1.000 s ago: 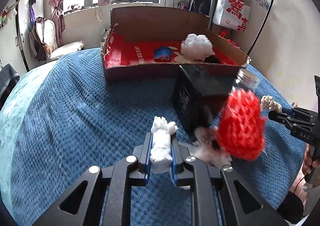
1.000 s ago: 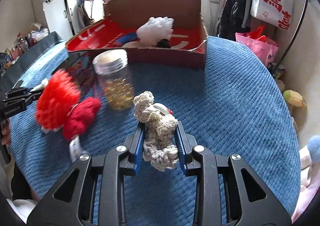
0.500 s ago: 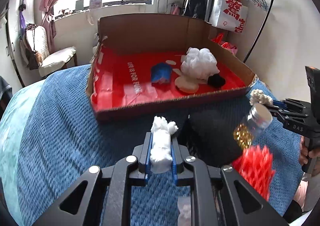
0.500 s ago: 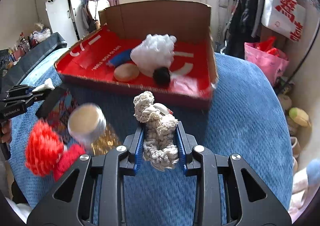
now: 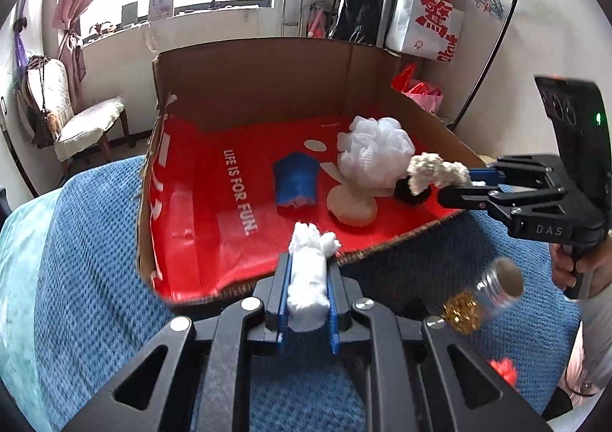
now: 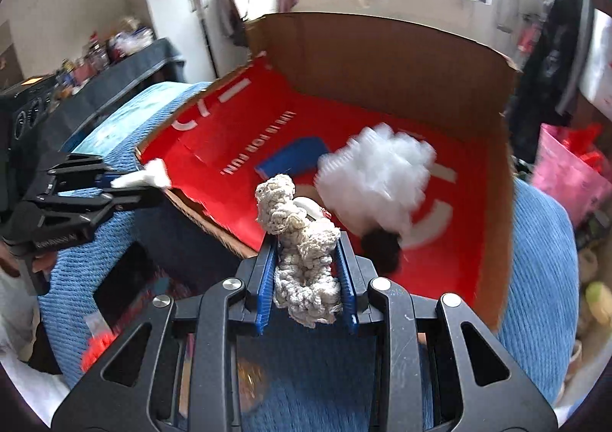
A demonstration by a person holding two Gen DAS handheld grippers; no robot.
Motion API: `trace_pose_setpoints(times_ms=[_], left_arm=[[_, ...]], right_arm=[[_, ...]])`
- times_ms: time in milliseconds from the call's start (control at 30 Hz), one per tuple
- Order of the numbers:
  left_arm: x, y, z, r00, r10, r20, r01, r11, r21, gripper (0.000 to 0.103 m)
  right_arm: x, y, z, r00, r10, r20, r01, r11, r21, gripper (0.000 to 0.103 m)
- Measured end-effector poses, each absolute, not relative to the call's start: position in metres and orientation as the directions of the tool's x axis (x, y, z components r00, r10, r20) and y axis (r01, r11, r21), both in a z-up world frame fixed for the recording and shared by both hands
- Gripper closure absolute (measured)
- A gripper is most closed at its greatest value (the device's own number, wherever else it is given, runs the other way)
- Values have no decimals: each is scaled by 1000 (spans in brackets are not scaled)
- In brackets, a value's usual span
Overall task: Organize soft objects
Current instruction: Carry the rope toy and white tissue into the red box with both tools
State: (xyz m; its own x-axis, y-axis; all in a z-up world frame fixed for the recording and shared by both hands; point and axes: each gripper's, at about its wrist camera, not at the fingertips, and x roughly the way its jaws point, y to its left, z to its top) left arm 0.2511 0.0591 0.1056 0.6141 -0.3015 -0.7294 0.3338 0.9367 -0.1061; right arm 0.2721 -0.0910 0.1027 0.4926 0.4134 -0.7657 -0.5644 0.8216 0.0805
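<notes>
left wrist view: the left gripper (image 5: 309, 281) has its jaws clenched on a white fluffy wad (image 5: 309, 271), which squashes flat between the blue pads and puffs out past the tips. it hangs just over the near rim of the cardboard box (image 5: 252, 88) that sits on the bed's blue blanket (image 5: 88, 271). off to the right, the right gripper (image 5: 455, 183) is grasping a cream knotted rope piece (image 5: 436, 174) above the box's right side. from the right wrist view the same rope piece (image 6: 302, 252) bulges between the jaws, with loops spilling above and below.

inside the box lie a white mesh pouf (image 5: 376, 153), a blue cloth roll (image 5: 297, 179), a beige round pad (image 5: 352, 204) and something small and black (image 5: 415, 193).

both held things look feather-light and limp. i'd say they will not slip, but may cling to the ribbed pads when let go. gripping them across the middle suits them. a glitter jar (image 5: 485, 296) on the blanket by the box's near right corner looks hard, so it is likely not one for the box.
</notes>
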Motion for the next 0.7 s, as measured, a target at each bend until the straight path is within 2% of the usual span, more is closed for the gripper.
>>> trace_pose_setpoints(times_ms=[433,700], left_arm=[[314,58,87,532,-259,-806,345,936,-73,86],[334,59,71,482,-220,-848,354,934,-41,86]], right_arm=[[336,-17,77,257,434,-863,-663,729,169,75],[347,2,62,219,384,-897,-678,721,143,75]])
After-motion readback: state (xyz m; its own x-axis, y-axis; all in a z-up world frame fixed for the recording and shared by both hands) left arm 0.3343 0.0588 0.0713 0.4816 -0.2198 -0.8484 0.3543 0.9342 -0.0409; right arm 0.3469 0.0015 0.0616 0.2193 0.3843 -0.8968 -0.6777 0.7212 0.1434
